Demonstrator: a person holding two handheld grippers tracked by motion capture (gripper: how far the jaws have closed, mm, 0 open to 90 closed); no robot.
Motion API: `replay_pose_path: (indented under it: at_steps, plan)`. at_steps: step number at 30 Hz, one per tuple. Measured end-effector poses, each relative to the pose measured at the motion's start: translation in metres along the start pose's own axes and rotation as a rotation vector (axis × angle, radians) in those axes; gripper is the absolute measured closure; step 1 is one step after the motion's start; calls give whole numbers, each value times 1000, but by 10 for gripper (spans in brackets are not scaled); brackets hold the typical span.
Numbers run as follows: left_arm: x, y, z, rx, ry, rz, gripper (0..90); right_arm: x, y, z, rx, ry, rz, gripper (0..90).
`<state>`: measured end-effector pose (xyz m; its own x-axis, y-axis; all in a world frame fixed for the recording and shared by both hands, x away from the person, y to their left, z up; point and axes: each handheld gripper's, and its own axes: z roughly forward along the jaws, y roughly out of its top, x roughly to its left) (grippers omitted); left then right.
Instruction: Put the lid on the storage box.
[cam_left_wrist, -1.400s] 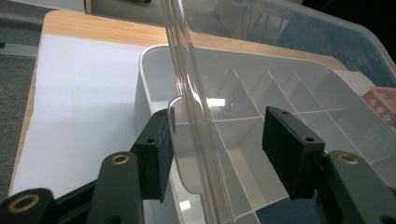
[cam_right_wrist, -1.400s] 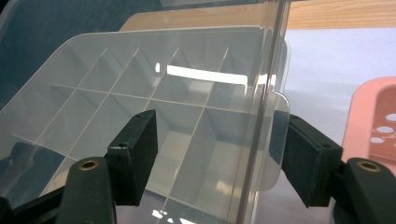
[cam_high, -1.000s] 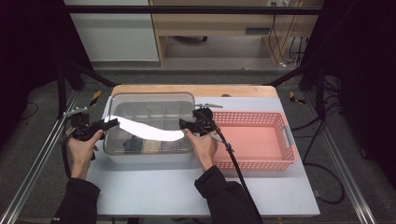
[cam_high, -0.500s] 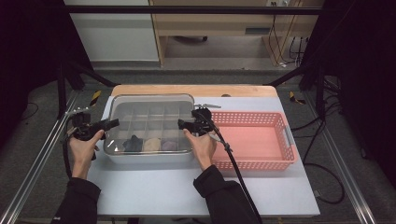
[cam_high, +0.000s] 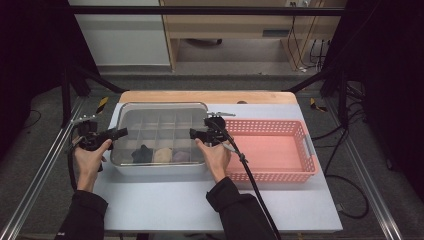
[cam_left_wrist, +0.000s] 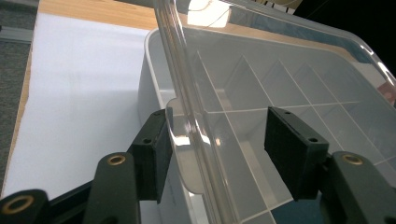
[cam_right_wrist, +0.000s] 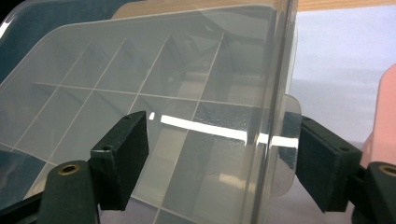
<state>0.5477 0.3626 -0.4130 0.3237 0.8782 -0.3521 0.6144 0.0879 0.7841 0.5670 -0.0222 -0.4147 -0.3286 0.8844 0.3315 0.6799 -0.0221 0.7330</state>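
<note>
Both tools are sitting at the two short ends of a clear plastic compartment box (cam_high: 159, 137) on the white tabletop (cam_high: 200, 205). Held in the person's left hand (cam_high: 89, 159), the left tool (cam_high: 120, 132) is pointing right at the box's left end, and its jaws have just been opening; in the left gripper view they are standing wide apart, straddling the lid's rim and its small end tab (cam_left_wrist: 180, 140), with one pad close beside the tab and the other well off it, so nothing is being squeezed. Held in the right hand (cam_high: 214, 157), the right tool (cam_high: 192, 133) is pointing left at the box's right end; its jaws have also just been opening, and in the right gripper view they are gaping on either side of the transparent lid (cam_right_wrist: 154, 79) and its right end tab (cam_right_wrist: 285, 140) without pressing on either.

Lying flat on the box, the lid is letting the grid of dividers show through. In the near row of compartments, a black item (cam_high: 142, 154), a cream item (cam_high: 163, 155) and a pale purple item (cam_high: 181, 156) are resting side by side; what they are is too blurred to tell. To the right, a pink plastic basket (cam_high: 305, 150) is standing just beside the box.
</note>
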Motion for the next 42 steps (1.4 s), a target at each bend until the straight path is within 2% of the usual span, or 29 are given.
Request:
replay_pose_path:
  at_steps: [9,13,19,30,42]
  plan:
    - [-2,1,0,6,11,16,396,0,0,0,-1,1,-8,232]
    - [-8,2,-2,1,29,34,381,1,-1,1,-3,2,-5,218]
    - [-2,0,3,35,17,18,368,2,-1,2,1,-9,-20,215]
    - [-3,-1,8,56,20,23,331,0,-3,4,19,-3,0,206]
    - [3,-3,10,73,5,-2,328,0,-6,8,38,4,8,190]
